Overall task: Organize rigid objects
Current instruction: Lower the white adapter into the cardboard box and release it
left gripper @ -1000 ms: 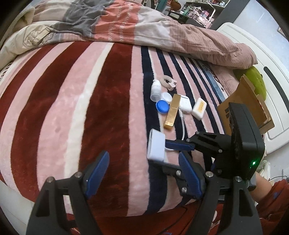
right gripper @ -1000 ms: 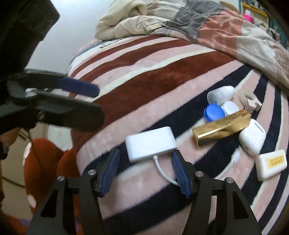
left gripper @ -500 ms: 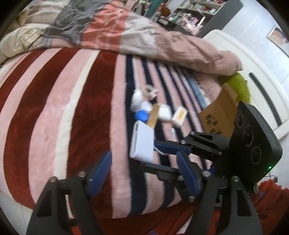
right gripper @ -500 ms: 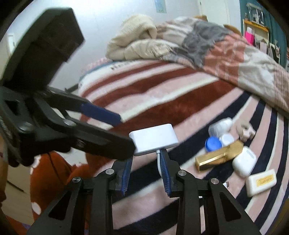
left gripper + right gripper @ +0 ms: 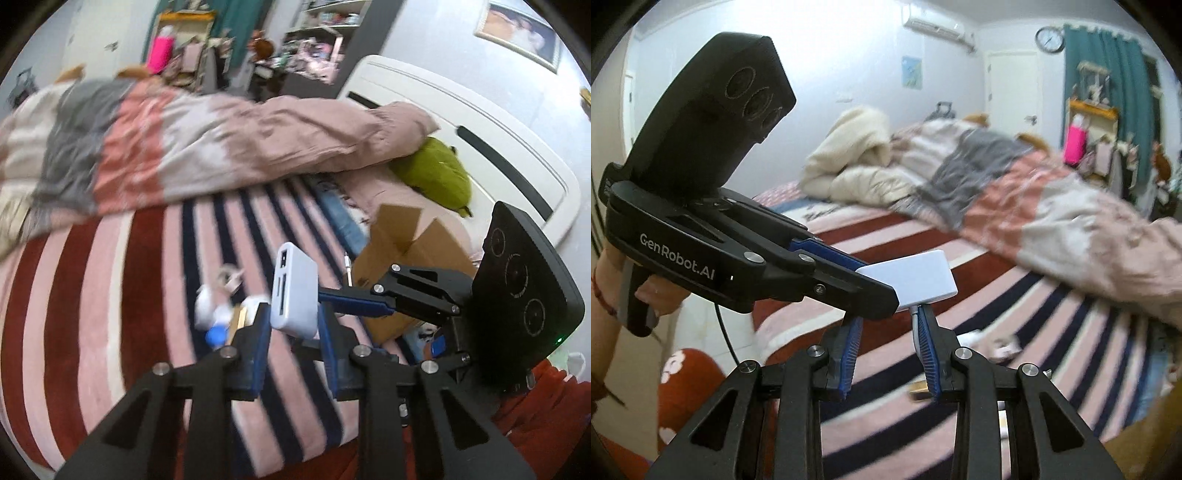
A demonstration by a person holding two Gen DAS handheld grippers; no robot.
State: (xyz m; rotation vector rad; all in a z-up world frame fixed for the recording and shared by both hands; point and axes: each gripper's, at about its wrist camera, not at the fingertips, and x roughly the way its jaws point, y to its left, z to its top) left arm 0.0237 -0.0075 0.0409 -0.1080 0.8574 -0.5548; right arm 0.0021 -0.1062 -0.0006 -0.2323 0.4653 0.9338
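- Above the striped blanket (image 5: pixel 110 295): the white adapter (image 5: pixel 295 291), flat on the bed a second ago, now hangs in the air.
- Left gripper (image 5: pixel 293 328), wide a second ago, has clamped its narrow jaws on the adapter's body.
- Right gripper (image 5: pixel 888 339) pinches the adapter's short cable (image 5: pixel 915 325) just below the body; jaws narrow.
- Far right, the cardboard box (image 5: pixel 402 254) stands open, a likely drop spot.
- Remaining small items (image 5: pixel 221 310) lie on the blanket below, blurred; sorting looks barely begun.
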